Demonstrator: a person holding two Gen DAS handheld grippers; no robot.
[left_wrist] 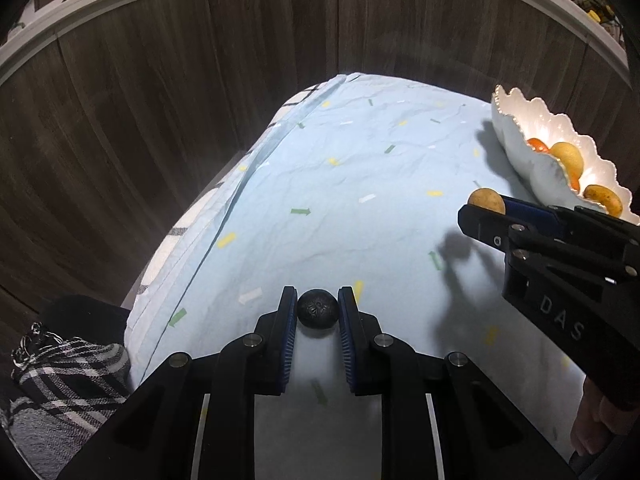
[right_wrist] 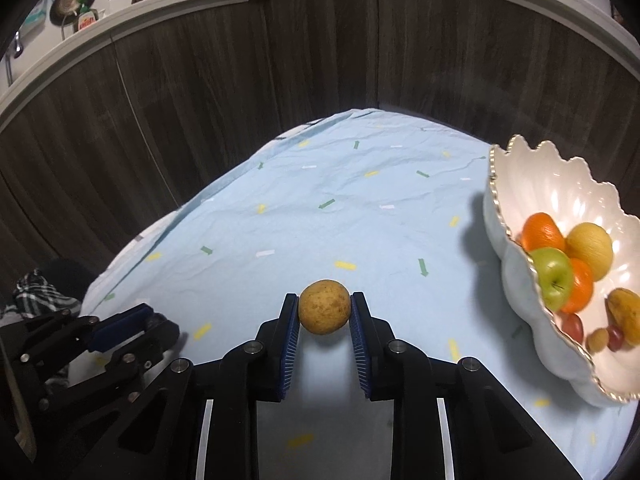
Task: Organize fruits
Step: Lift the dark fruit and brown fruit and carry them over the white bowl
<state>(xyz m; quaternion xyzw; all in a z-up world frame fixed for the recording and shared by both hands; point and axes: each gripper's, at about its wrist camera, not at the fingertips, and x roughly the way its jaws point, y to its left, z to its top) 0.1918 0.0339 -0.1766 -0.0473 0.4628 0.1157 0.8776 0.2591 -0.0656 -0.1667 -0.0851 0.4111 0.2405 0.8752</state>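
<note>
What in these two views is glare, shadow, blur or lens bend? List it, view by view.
Left wrist view: the fisheye bows the counter edge; a hard shadow of the right gripper and its brown fruit falls on the blue cloth. Right wrist view: glare streaks the white bowl; the fruit at its near end smears; the tan fruit between the fingers stays sharp.

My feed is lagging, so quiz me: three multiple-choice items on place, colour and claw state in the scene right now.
1. Where is the white scalloped bowl?
A. Right side of the blue cloth
B. Left side
C. On the floor

2. What colour is the fruit in the left claw?
A. Orange
B. Near black
C. Green

3. What is the right claw doing?
A. Open, empty
B. Shut on the brownish-yellow fruit
C. Shut on an apple

Answers: 1 A, it sits at the cloth's right edge; 2 B, the dark round fruit shows between the pads; 3 B, both pads press its sides.
</note>
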